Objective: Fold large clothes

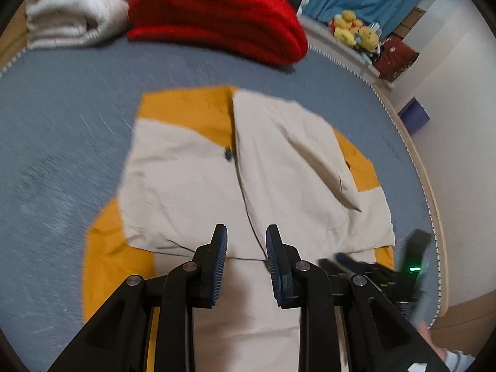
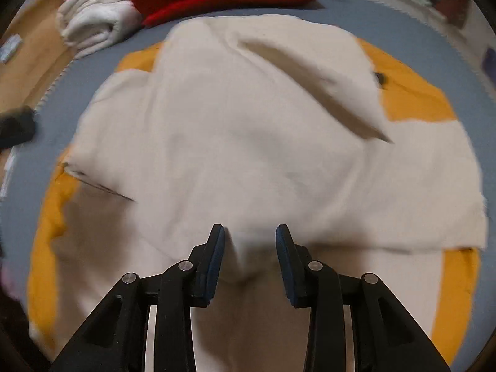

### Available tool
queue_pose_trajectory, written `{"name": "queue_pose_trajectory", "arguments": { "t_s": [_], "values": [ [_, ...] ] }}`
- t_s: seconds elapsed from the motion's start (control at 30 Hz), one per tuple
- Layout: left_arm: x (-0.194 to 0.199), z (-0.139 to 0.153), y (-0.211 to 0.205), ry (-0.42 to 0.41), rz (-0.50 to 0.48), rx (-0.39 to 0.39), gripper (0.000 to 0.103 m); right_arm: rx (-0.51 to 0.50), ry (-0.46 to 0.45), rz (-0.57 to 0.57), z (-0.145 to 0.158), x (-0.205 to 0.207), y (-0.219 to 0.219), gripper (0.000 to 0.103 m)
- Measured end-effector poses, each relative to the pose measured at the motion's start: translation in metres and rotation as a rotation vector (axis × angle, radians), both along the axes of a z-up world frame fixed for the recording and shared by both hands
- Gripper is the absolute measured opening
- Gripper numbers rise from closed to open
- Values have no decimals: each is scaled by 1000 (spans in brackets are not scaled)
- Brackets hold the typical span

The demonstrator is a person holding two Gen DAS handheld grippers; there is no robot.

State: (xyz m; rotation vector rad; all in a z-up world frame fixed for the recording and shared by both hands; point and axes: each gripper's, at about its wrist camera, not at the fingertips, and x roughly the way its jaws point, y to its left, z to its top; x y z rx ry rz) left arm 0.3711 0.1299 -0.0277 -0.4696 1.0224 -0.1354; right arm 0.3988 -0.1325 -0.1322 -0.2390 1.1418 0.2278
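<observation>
Down at the tips, the left gripper (image 1: 246,237) holds its 2 blue ribbed pads apart with nothing between them, hovering over the cream and mustard-yellow fabric jacket (image 1: 198,179). The right gripper (image 2: 250,235) has its jaws opening, a small peak of the jacket's cream cloth (image 2: 248,167) rising in the gap, though blur hides whether the pads touch it. The jacket lies partly folded and spread flat on the grey-blue mat (image 1: 62,117), yellow panels showing at its edges. Beyond it sit a folded red knitted garment (image 1: 217,15) and, beside that, a folded white padded garment (image 1: 74,15).
</observation>
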Motion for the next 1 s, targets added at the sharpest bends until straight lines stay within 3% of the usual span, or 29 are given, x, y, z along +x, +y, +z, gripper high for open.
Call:
{"name": "queue_pose_trajectory", "arguments": {
  "t_s": [0.07,0.2,0.27,0.37,0.5,0.6,0.7,0.77,0.83,0.9,1.0],
  "values": [
    [-10,18,5,-51,14,11,23,24,-63,-8,31,-13,1,36],
    [-47,61,17,-194,27,94,21,0,-331,59,121,-65,9,36],
    [-73,81,25,-255,41,106,20,34,-452,51,172,-105,-4,36],
    [-113,102,40,-286,66,86,20,70,-555,-1,224,-162,-28,36],
    [-183,111,52,-298,64,46,19,68,-617,-83,264,-238,-90,36],
    [-230,102,50,-289,37,89,17,59,-632,-148,275,-291,-133,36],
    [-273,71,53,-241,43,118,12,72,-603,-236,268,-330,-182,36],
    [-283,49,58,-155,78,121,9,73,-572,-291,248,-350,-210,33],
    [-285,36,67,-115,114,47,9,64,-520,-341,228,-356,-226,25],
    [-283,26,73,-35,138,35,9,85,-477,-351,216,-360,-240,25],
    [-284,19,78,21,159,8,9,73,-410,-342,198,-355,-246,25]
  ]
}}
